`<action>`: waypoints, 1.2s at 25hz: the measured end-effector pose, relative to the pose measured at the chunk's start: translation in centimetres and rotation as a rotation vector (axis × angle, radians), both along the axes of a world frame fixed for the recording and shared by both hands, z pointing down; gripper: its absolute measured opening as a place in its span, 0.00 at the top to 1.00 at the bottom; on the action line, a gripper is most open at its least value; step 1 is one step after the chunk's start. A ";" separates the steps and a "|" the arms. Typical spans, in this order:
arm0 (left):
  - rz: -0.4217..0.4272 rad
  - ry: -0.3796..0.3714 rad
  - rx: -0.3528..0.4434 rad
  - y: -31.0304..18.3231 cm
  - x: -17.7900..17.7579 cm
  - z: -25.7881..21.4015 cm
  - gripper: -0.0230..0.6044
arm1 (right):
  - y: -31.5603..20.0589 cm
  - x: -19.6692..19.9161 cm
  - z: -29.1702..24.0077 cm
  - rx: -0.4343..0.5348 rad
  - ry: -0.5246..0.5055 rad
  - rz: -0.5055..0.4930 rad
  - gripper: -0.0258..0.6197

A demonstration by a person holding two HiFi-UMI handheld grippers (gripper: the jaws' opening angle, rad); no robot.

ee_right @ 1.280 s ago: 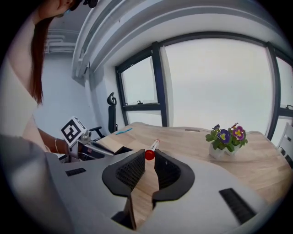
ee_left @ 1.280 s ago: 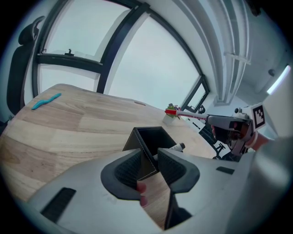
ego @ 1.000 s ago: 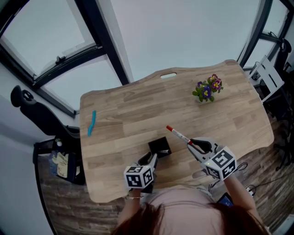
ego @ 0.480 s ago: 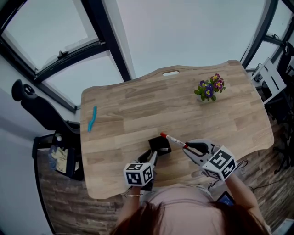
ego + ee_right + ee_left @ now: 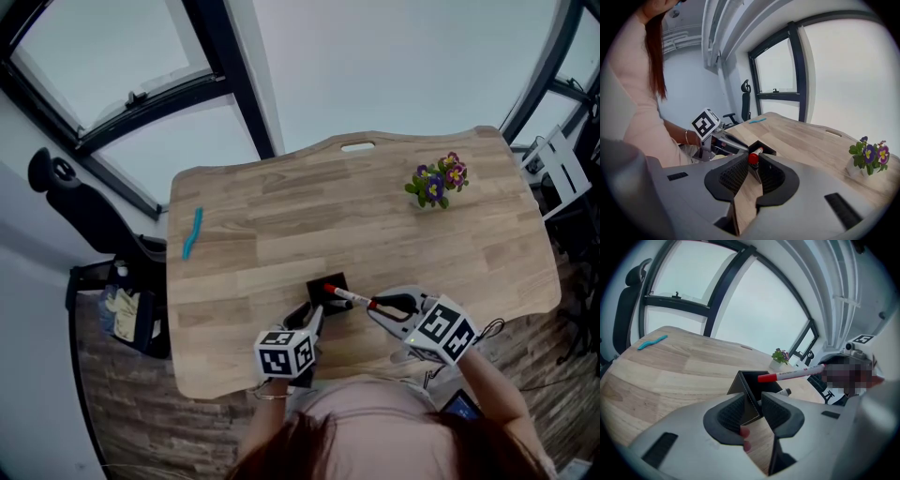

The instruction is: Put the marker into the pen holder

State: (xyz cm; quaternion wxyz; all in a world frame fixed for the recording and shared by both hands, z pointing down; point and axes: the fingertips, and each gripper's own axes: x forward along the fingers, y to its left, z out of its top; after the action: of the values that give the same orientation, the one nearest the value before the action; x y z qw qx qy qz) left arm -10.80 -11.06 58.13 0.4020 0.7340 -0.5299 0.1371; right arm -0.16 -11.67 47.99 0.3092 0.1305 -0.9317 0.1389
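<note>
Soft window daylight; fisheye edges, dark vignette.

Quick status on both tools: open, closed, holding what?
Left tool: closed on a wall of the pen holder.
Right tool: closed on the marker, red cap end over the pen holder.

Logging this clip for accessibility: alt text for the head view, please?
The right gripper holds a red-capped marker with its cap end over a black pen holder, which the left gripper clamps by its wall on a wooden table. Potted flowers stand at right, a blue strip at left.
</note>
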 end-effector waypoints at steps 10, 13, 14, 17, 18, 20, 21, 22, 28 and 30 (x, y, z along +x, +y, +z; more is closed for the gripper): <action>-0.036 0.005 0.002 0.1 0.0 0.0 0.79 | -0.2 -2.1 2.6 -0.041 0.062 -0.077 0.87; -0.044 0.008 0.001 0.0 0.0 0.0 0.79 | -0.3 -2.6 3.4 -0.050 0.078 -0.091 0.87; -0.045 0.008 0.001 0.0 0.0 0.0 0.79 | -0.4 -2.8 3.7 -0.052 0.082 -0.094 0.87; -0.044 0.007 0.001 0.1 -0.1 0.0 0.79 | -0.5 -3.3 4.3 -0.054 0.093 -0.101 0.87; -0.045 0.007 0.002 0.1 0.0 0.0 0.79 | -0.6 -3.5 4.5 -0.054 0.098 -0.104 0.87; -0.047 0.009 0.004 0.0 0.0 0.0 0.79 | -0.7 -3.8 4.9 -0.054 0.107 -0.109 0.87; -0.048 0.011 0.005 0.0 0.0 0.0 0.79 | -0.8 -3.9 5.2 -0.055 0.112 -0.110 0.87; -0.050 0.012 0.005 0.0 0.0 0.0 0.79 | -0.9 -4.0 5.4 -0.055 0.118 -0.111 0.87; -0.052 0.015 0.001 0.0 0.0 0.0 0.79 | -1.0 -4.7 6.5 -0.065 0.159 -0.120 0.87; -0.050 0.017 0.002 0.0 0.0 0.0 0.79 | -1.0 -4.9 6.8 -0.066 0.168 -0.122 0.87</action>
State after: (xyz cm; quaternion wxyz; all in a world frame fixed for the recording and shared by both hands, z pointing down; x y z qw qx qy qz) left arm -10.77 -11.05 58.14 0.4091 0.7220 -0.5448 0.1202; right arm -5.07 -12.65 54.79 0.3981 0.0747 -0.9036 0.1391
